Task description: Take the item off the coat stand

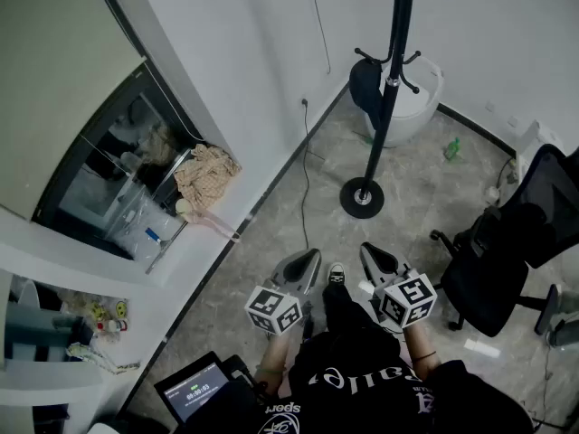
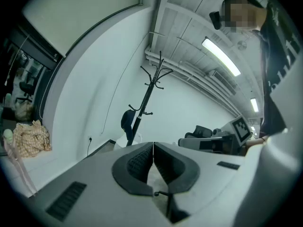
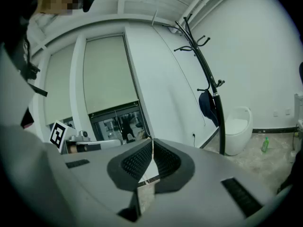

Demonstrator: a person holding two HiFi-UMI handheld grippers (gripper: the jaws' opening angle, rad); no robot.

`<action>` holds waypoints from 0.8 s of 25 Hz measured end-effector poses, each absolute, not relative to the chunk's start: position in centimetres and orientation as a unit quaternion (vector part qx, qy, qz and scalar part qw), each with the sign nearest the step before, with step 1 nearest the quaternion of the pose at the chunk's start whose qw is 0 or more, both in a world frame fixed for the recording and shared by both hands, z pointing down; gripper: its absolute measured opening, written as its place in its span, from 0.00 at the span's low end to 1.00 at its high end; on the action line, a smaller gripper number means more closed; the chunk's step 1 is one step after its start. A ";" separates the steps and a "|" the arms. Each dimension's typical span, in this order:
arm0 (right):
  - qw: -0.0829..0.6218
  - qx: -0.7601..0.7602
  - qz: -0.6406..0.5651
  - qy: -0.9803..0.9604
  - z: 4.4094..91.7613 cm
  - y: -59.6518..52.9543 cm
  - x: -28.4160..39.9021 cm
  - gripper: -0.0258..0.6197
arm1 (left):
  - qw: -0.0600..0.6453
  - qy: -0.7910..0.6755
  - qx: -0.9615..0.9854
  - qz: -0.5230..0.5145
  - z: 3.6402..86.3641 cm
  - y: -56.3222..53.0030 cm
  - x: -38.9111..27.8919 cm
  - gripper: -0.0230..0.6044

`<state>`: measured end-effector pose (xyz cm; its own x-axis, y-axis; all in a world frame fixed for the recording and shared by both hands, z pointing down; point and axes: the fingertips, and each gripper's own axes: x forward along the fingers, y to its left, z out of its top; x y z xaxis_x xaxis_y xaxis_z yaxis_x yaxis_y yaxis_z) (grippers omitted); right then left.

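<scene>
A black coat stand rises from a round base on the grey floor, well ahead of me. A dark item hangs from one of its lower hooks. It also shows in the left gripper view, item on stand, and in the right gripper view, item on stand. My left gripper and right gripper are held side by side near my feet, far short of the stand. Each has its jaws together with nothing between them, as seen at left gripper and right gripper.
A white round bin stands behind the stand by the wall. A black office chair is at the right. A green bottle and a cable lie on the floor. A crumpled cloth rests on the ledge at left.
</scene>
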<state>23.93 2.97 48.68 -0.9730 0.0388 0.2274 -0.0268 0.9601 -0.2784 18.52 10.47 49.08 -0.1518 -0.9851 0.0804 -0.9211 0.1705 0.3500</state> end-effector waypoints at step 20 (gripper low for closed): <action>0.102 -0.046 0.142 -0.983 47.9 -11.7 2.1 0.07 | 0.127 -0.751 0.640 -0.099 47.6 -5.2 0.2 0.04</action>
<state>2.15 -11.72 47.88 -0.9749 0.1202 0.1876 0.0621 0.9552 -0.2892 0.22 -5.21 47.59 -0.1484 -0.9869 0.0634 -0.9367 0.1608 0.3111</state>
